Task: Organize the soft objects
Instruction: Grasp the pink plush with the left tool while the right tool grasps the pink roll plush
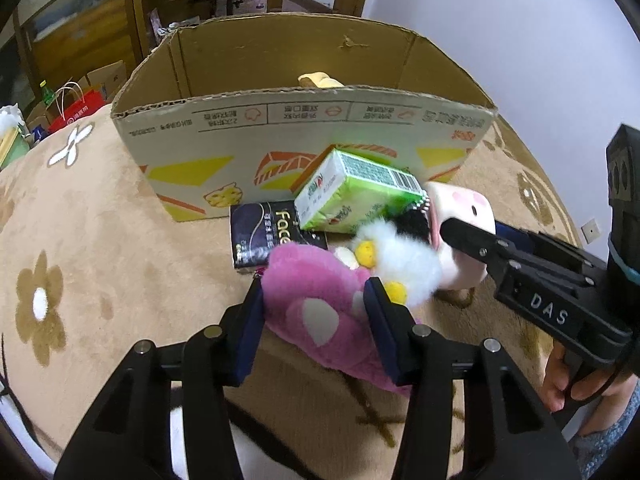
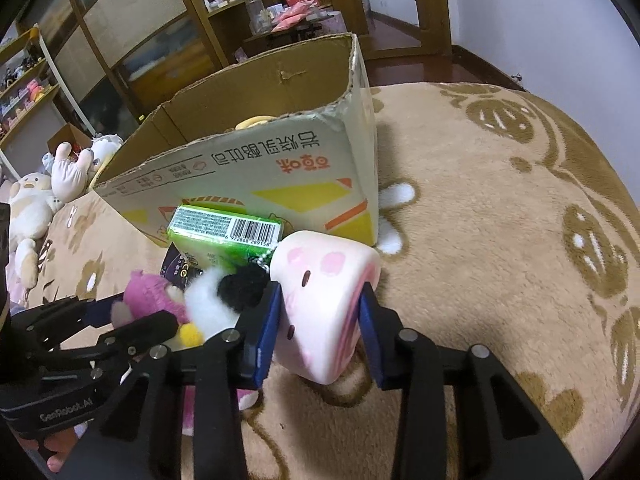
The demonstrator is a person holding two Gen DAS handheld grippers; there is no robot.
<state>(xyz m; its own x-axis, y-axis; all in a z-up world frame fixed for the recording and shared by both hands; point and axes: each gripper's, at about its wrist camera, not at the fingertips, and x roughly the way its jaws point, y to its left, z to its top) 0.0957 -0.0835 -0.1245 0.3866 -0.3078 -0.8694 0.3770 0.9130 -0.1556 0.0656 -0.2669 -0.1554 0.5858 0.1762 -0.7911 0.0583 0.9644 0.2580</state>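
Left wrist view | left tongs grasping pink plush | right tongs grasping pink-white squishy | cardboard box nearly unfilled, tissue packs remaining on blanket

wooden shelves | red shopping bag | beige floral blanket

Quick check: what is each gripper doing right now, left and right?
Left gripper: shut on the pink plush toy with white patches.
Right gripper: shut on the pale pink block-shaped squishy toy.
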